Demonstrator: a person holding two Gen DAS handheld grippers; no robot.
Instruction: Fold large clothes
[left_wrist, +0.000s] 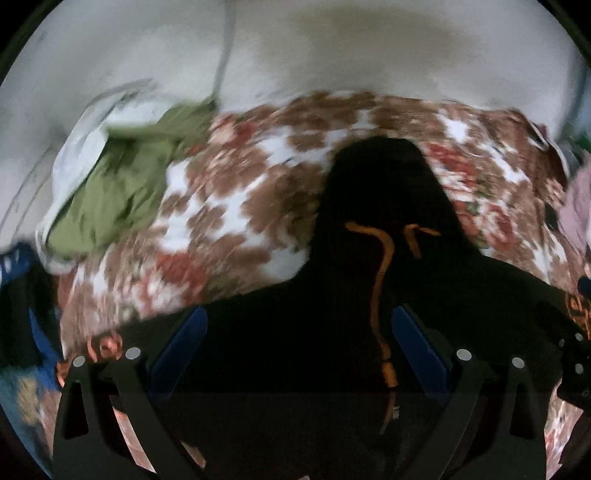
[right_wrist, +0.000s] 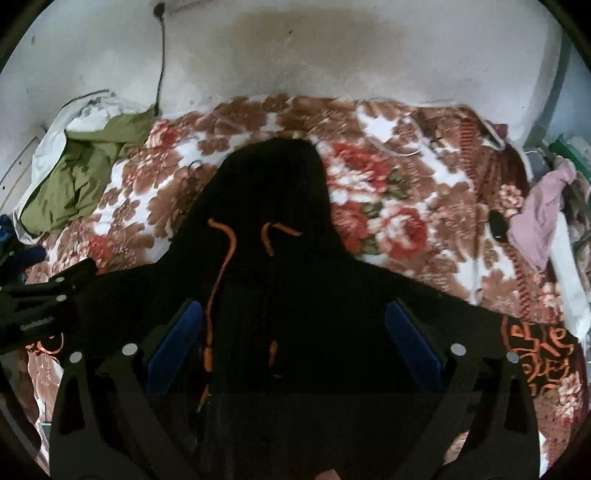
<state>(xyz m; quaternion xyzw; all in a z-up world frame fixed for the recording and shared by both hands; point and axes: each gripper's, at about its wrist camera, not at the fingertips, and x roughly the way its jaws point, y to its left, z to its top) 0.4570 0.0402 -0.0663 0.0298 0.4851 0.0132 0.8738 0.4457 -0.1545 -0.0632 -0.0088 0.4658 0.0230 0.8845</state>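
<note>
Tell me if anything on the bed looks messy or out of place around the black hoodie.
Yes. The black hoodie lies flat, but its orange drawstrings trail unevenly. A green garment sits crumpled at the floral blanket's far left corner, and a pink cloth is bunched at the right edge.

A bed covered by a floral blanket (right_wrist: 424, 206) in brown, red and white fills the middle of both views. Beyond its far edge stands a pale, scuffed wall (right_wrist: 332, 48) with a darker stain high in the middle. A dark cable (right_wrist: 160, 66) hangs down the wall at far left. A crumpled green cloth (right_wrist: 85, 173) on white fabric lies at the left; pink cloth (right_wrist: 543, 218) is heaped at the right edge. Light is dim and even.
</note>
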